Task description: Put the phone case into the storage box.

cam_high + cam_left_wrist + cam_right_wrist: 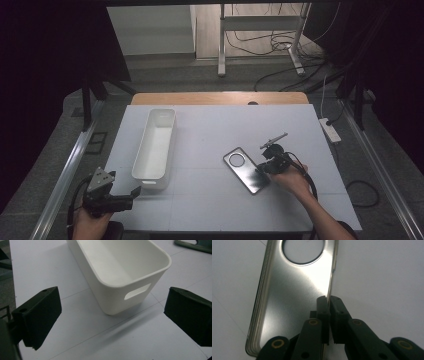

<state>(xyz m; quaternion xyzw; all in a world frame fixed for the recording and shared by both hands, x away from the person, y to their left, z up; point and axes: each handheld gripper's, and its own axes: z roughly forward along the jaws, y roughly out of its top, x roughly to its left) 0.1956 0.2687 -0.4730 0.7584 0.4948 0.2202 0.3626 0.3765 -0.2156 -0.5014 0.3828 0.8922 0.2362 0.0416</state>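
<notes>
A shiny grey phone case (244, 169) with a round camera hole lies flat on the white table, right of centre. My right gripper (263, 169) is shut on its right long edge. In the right gripper view the two jaws (328, 300) pinch the thin rim of the case (292, 295). A long white bin (161, 111) stands empty at the left. My left gripper (135, 192) is held near the table's front left corner, open. Its jaws (113, 302) stand wide apart, pointing at the bin's near end wall (117, 292), which has a slot handle.
A strip of bare wood (220, 98) runs along the table's far edge. A white power strip (330, 129) lies on the floor at the right, with cables and a metal stand (260, 30) behind the table. Metal rails run along both sides.
</notes>
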